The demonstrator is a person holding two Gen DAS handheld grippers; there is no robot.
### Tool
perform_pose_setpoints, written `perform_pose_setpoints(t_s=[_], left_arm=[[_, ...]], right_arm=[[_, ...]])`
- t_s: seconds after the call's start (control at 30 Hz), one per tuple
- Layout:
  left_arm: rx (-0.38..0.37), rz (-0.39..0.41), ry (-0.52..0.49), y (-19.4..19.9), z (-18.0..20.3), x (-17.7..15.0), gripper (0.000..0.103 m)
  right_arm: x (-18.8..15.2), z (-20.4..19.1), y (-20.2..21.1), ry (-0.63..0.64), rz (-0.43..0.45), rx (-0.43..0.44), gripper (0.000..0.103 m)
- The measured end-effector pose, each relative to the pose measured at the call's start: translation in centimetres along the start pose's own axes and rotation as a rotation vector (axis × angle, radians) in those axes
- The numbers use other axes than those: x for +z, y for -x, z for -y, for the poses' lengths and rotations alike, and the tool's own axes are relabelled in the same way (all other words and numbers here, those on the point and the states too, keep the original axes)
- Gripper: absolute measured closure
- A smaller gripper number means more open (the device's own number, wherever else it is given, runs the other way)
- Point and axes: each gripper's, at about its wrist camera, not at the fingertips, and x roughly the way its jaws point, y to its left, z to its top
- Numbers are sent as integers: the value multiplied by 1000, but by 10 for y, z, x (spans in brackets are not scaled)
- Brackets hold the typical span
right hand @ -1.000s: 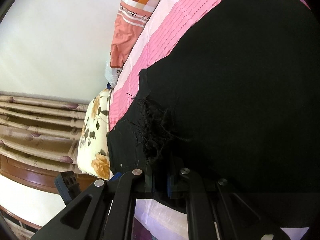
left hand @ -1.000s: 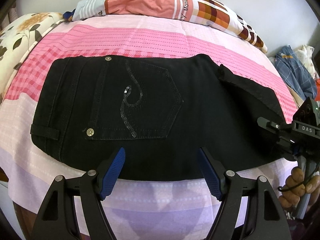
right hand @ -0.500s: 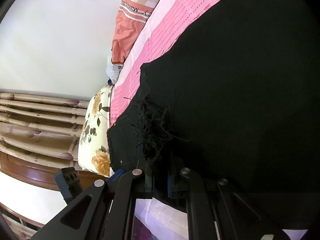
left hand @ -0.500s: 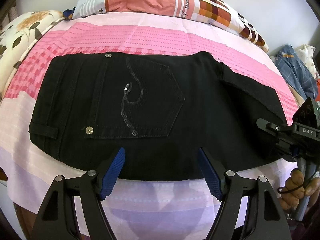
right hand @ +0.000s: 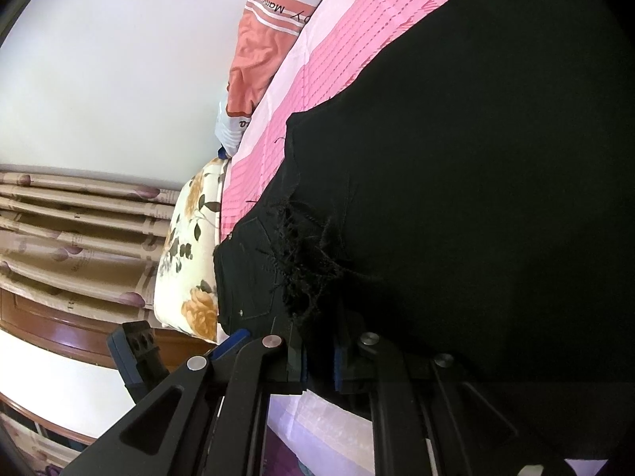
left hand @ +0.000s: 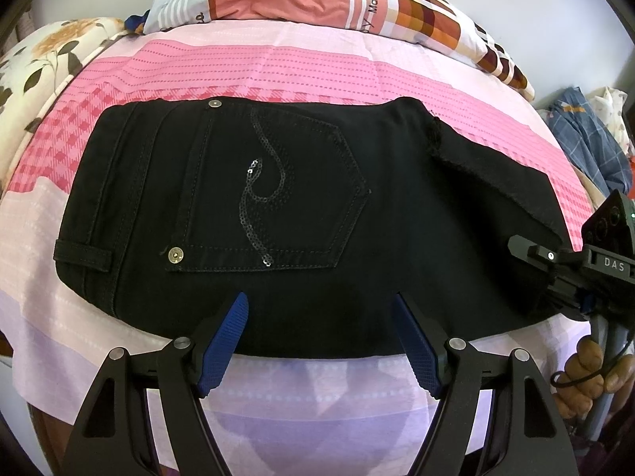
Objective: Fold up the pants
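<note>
The black pants (left hand: 278, 214) lie folded on the bed (left hand: 317, 75), long axis running left to right, waistband at the left and the back pocket (left hand: 274, 194) with its sequin swirl facing up. The left gripper (left hand: 319, 309) hovers at their near edge, jaws spread wide and holding nothing. The right gripper (right hand: 317, 357) has its jaws clenched on the frayed hem at the pants' right end. Pink sheet shows bare beyond the far edge. The right gripper's body reads "DAS"; the pillow (left hand: 357, 4) reads "Mama".
</note>
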Motion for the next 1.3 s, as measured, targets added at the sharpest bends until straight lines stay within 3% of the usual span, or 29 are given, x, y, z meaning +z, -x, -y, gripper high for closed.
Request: perform_pose_setpoints(t_s=[0.47, 1.03, 1.3], left_arm=[[4, -5, -5, -3, -1, 0, 28], [4, -7, -4, -4, -1, -1, 28], [7, -11, -4, -7, -5, -1, 28]], right_arm=[[-2, -4, -2, 7, -12, 9, 89], [-12, -14, -14, 61, -114, -1, 85], [-13, -5, -14, -4, -165, 98, 77]])
